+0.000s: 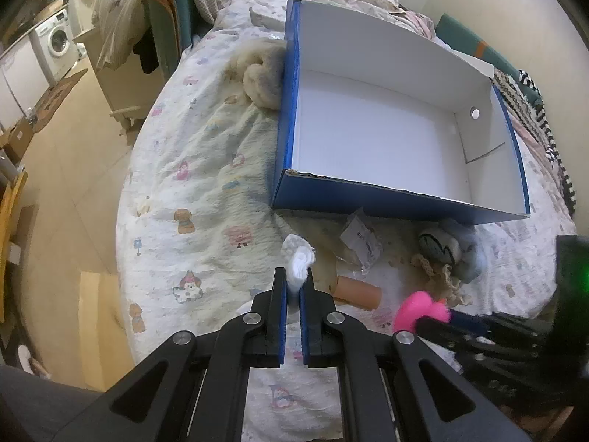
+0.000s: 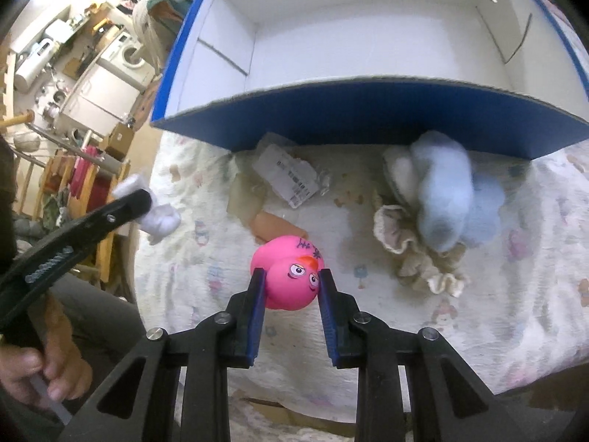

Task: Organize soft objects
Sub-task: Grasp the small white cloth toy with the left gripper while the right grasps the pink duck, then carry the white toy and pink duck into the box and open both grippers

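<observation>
A blue cardboard box (image 1: pixel 386 195) with a white inside stands open on the patterned bedspread, and nothing lies in it. My left gripper (image 1: pixel 293 276) is shut on a small white fluffy piece (image 1: pixel 299 258), held above the bed short of the box's near wall. My right gripper (image 2: pixel 292 276) is shut on a pink rubber duck (image 2: pixel 285 258), its pads pressing both sides. The duck (image 1: pixel 416 311) also shows at the right of the left wrist view. A light-blue fluffy item (image 2: pixel 449 199) and a beige frilly scrunchie (image 2: pixel 412 254) lie against the box's (image 2: pixel 368 118) front.
A cream fluffy bundle (image 1: pixel 257 77) rests against the box's left wall. A labelled plastic packet (image 2: pixel 291 176) and a peach tube (image 2: pixel 272 228) lie before the box. The bed edge drops to the floor on the left. A hand (image 2: pixel 36 375) holds the left gripper's handle.
</observation>
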{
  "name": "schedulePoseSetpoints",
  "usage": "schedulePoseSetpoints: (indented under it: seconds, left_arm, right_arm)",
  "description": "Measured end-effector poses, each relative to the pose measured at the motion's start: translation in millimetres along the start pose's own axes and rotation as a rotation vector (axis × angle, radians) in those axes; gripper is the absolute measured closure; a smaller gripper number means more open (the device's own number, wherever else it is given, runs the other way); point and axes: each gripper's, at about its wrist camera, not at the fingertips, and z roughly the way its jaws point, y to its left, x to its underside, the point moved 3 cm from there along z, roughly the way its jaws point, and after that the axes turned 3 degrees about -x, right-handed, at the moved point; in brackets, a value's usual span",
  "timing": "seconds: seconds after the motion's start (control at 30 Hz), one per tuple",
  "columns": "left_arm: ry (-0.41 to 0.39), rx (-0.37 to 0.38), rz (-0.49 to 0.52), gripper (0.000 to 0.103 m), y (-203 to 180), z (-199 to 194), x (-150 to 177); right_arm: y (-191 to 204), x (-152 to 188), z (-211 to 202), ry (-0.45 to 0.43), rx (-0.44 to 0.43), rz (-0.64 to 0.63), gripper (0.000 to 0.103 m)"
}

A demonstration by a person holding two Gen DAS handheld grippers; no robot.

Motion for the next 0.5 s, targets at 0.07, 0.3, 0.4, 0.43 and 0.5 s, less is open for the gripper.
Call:
schedulePoseSetpoints:
  seconds: [0.07, 0.3, 0.4, 0.43, 0.5]
  left_arm:
    - [-0.007, -0.004, 0.000, 0.097, -0.7, -0.9, -0.5]
    - [-0.077, 0.009, 0.012, 0.097, -7.9, -26.3, -15.2]
    - [-0.113, 0.033, 0.015, 0.097, -14.1, -42.6, -31.4]
    - [-0.127, 0.040, 0.019, 0.097, -17.2, -48.3, -39.0]
    - [-0.147, 0.049, 0.027, 0.097, -22.7, -55.4, -51.1]
  right_arm:
    - [-2.4, -0.2, -9.3, -0.024, -0.019, 0.004, 0.074]
    - [-7.4, -9.4, -62.5, -0.162, -0.107, 0.009, 0.074]
    - [-8.5, -21.5, -85.9, -0.228, -0.147, 0.019, 0.074]
    - [-8.8, -26.3, -93.8, -0.249, -0.162, 0.023, 0.074]
    - [-6.8, -35.3, -105.7, -0.283, -0.172, 0.024, 0.074]
